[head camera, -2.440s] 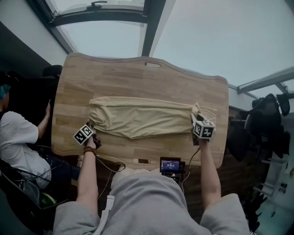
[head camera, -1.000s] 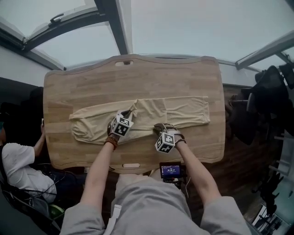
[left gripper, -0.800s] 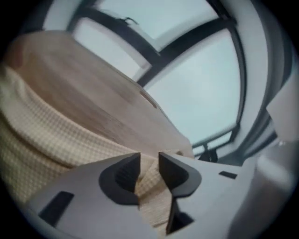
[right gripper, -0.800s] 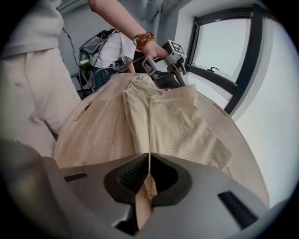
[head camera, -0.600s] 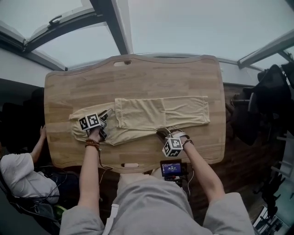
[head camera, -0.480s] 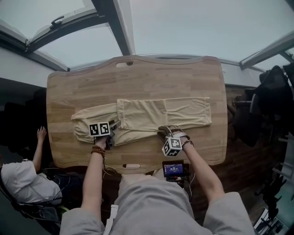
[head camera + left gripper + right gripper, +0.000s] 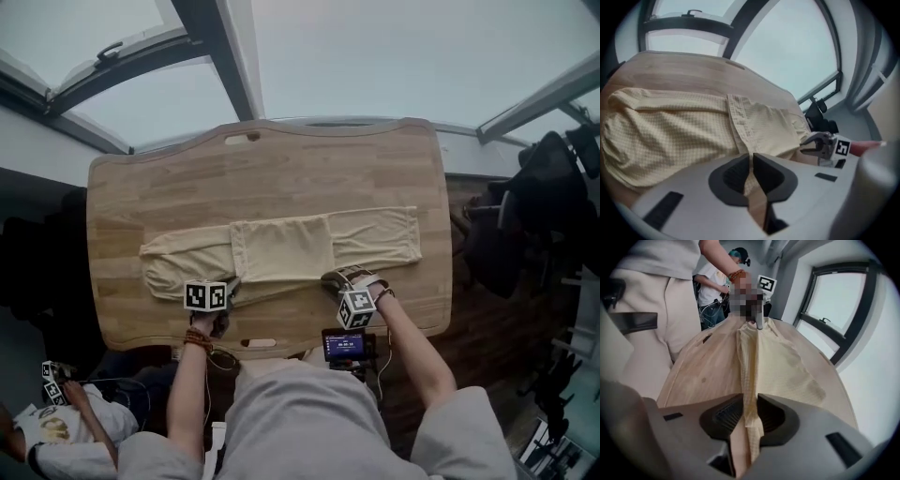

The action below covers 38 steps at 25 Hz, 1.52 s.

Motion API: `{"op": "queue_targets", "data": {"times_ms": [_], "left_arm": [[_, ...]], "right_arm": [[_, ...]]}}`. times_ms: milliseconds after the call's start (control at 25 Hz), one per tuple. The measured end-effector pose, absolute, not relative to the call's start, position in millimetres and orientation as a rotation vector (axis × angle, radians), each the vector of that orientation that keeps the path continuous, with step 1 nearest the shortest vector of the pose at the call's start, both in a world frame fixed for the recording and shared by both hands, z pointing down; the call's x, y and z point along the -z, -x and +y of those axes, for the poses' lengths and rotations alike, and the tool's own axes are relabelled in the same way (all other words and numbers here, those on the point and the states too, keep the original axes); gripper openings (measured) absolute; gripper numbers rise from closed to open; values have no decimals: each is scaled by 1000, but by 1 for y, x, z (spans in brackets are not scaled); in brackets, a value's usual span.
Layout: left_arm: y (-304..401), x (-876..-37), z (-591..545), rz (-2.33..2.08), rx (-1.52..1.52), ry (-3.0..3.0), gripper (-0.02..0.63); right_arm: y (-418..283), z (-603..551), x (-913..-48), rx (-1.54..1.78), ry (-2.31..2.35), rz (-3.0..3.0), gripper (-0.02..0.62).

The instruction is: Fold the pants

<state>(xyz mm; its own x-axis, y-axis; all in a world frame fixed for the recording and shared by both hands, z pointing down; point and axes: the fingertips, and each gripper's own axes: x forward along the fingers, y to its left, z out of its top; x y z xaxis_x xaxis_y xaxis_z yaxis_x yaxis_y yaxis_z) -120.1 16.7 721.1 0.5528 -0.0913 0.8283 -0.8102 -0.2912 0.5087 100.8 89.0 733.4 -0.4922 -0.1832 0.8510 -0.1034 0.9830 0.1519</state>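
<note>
1. The pale yellow cloth pants (image 7: 281, 248) lie lengthwise across the middle of the light wooden surface (image 7: 169, 169), with one end folded over the centre.
2. Left claw (image 7: 751, 157), tilted steeply down at the pants' near edge, has just been closing. It seems to pinch a thin fold.
3. Right claw (image 7: 749, 401), tilted likewise further right, has been closing and grips the cloth's near edge.

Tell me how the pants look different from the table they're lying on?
The pants are pale yellow cloth; the table is brown wood. The pants are creased and partly folded over; the table is flat and hard-looking. The table is much bigger, with the pants across its middle. Both stretch longest left to right.
</note>
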Motion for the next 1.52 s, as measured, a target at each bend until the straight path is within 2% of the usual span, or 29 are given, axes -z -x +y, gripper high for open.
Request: {"op": "queue_targets", "data": {"times_ms": [40,80,120,160,200,320,400,560,640,680,760,840,1160,1520], "left_arm": [[117,-723,34,-693,-895,-1727,29],[116,-727,51,-638,-944,-1717,29],[118,-731,64,-605,-993,-1709,64],[123,-735,73,-601,-1033,-1703,131],[130,-738,77,-621,-1056,-1698,150],[144,-739,76,-730,-1009,-1682,150],[145,-736,71,-783,-942,-1678,149],[136,-732,68,-807,-914,-1689,149],[129,-730,66,-800,-933,-1710,149],[127,-729,65,-797,-941,-1719,147],[127,-726,66,-801,-948,-1733,147],[131,-721,65,-822,-933,-1746,144],[196,-715,71,-875,-813,-1752,135],[270,-712,67,-856,-713,-1790,133]], "right_arm": [[-107,89,-733,44,-213,-2101,115],[-118,83,-730,-35,-276,-2122,126],[-135,70,-725,-135,-390,-2140,138],[-160,54,-721,-247,-551,-2140,155],[-196,38,-720,-363,-749,-2108,156],[-337,15,-726,-677,-1399,-1801,169],[-412,26,-738,-869,-1655,-1574,182],[-459,45,-760,-1068,-1774,-1414,227],[-461,44,-761,-1099,-1807,-1409,220],[-457,43,-761,-1120,-1808,-1412,196],[-443,39,-759,-1146,-1763,-1432,48],[-423,28,-747,-1119,-1715,-1476,29],[-294,-25,-658,-811,-1545,-1669,25],[-50,-49,-652,-755,-1300,-1802,25]]}}
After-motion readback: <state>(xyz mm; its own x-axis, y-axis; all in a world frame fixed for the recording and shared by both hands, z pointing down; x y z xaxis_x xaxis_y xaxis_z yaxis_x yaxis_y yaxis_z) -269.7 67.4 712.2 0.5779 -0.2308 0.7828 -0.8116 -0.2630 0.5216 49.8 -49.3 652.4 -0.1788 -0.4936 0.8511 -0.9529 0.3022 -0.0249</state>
